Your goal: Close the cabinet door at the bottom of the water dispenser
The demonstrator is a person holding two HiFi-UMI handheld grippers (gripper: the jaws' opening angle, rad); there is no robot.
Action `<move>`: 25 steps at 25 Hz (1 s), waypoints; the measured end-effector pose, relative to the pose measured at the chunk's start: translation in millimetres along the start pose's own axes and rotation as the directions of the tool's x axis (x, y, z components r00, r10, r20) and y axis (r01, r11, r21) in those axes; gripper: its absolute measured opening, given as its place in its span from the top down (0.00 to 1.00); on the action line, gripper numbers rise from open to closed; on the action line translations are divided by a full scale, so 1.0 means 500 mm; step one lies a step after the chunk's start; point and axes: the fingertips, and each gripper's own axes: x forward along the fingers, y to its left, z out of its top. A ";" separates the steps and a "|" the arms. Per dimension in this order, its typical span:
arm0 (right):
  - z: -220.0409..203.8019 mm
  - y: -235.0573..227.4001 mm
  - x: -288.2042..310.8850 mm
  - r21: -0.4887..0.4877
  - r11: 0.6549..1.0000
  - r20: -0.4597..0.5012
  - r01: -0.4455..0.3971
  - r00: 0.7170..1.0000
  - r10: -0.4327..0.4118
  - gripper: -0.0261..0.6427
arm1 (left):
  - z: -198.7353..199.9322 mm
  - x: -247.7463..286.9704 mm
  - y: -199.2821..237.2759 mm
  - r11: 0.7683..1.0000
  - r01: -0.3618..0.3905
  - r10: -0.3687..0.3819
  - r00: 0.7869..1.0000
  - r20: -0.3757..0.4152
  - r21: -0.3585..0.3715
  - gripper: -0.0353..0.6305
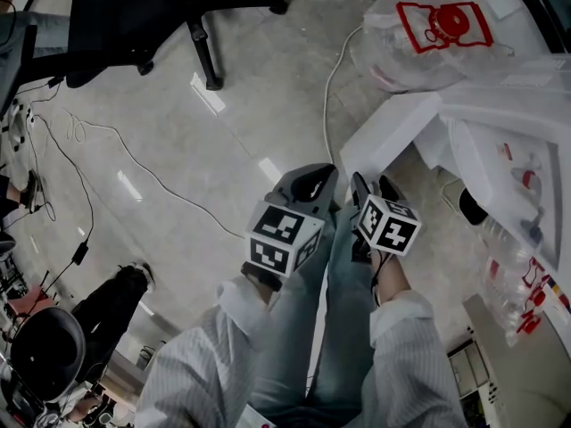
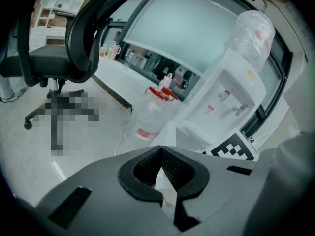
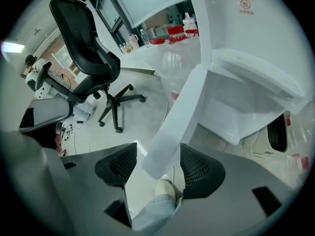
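Striped sleeves [image 1: 393,364] and jeans [image 1: 326,328] fill the foot of the head view, where a person holds the left hand-held gripper [image 1: 314,178] and right hand-held gripper [image 1: 375,188] side by side above a grey floor. Just beyond their tips stands the white cabinet door [image 1: 393,132], swung out from the foot of the water dispenser [image 1: 500,123] at right; a bagged water bottle [image 1: 428,29] lies further off and an office chair [image 1: 134,7] sits well apart at upper left. From the left gripper view, the left hand-held gripper [image 2: 160,154] is clenched, tips meeting on nothing, with the cabinet door [image 2: 169,133] just past them and the water dispenser [image 2: 231,92] behind. From the right gripper view, the right hand-held gripper [image 3: 160,168] is released, its jaws wide apart, and the lower edge of the open cabinet door [image 3: 179,117] hangs in the gap between them, nearer the right-hand pad; contact cannot be made out. A shoe [image 3: 165,188] shows below.
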 end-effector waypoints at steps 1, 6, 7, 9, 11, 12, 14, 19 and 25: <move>-0.003 0.004 0.003 0.005 1.000 -0.007 -0.002 1.000 0.002 0.62 | -0.001 -0.003 0.003 1.000 -0.001 0.001 1.000 -0.001 -0.002 0.93; -0.022 0.004 0.020 -0.009 1.000 -0.052 0.012 0.999 -0.012 0.62 | -0.001 -0.005 0.006 1.000 0.006 -0.005 1.000 -0.013 0.015 0.93; -0.028 -0.001 0.022 -0.011 1.000 -0.064 0.020 0.998 -0.020 0.62 | 0.000 -0.004 0.005 1.000 0.009 -0.009 1.000 -0.012 0.017 0.93; -0.035 -0.010 0.025 0.000 1.000 -0.076 0.028 0.997 -0.028 0.62 | 0.003 0.001 0.004 1.000 0.016 -0.015 1.000 -0.009 0.020 0.93; -0.037 -0.010 0.025 0.013 1.000 -0.076 0.026 0.997 -0.025 0.62 | 0.002 0.005 0.005 0.999 0.021 -0.020 1.000 -0.014 0.024 0.93; -0.037 -0.008 0.024 0.013 1.000 -0.075 0.024 0.997 -0.023 0.62 | 0.001 0.006 0.005 0.999 0.022 -0.022 1.000 -0.017 0.026 0.93; -0.037 -0.005 0.023 0.002 1.000 -0.072 0.023 0.997 -0.023 0.62 | 0.001 0.010 0.006 0.999 0.024 -0.023 1.000 -0.019 0.028 0.93; -0.044 -0.009 0.016 -0.021 1.000 -0.079 0.017 0.997 -0.018 0.63 | 0.002 0.017 -0.005 0.999 0.030 -0.029 0.999 -0.026 0.039 0.93; -0.056 -0.034 0.001 -0.037 0.999 -0.091 0.004 0.996 -0.008 0.63 | 0.000 0.026 -0.018 0.998 0.031 -0.029 0.999 -0.037 0.057 0.93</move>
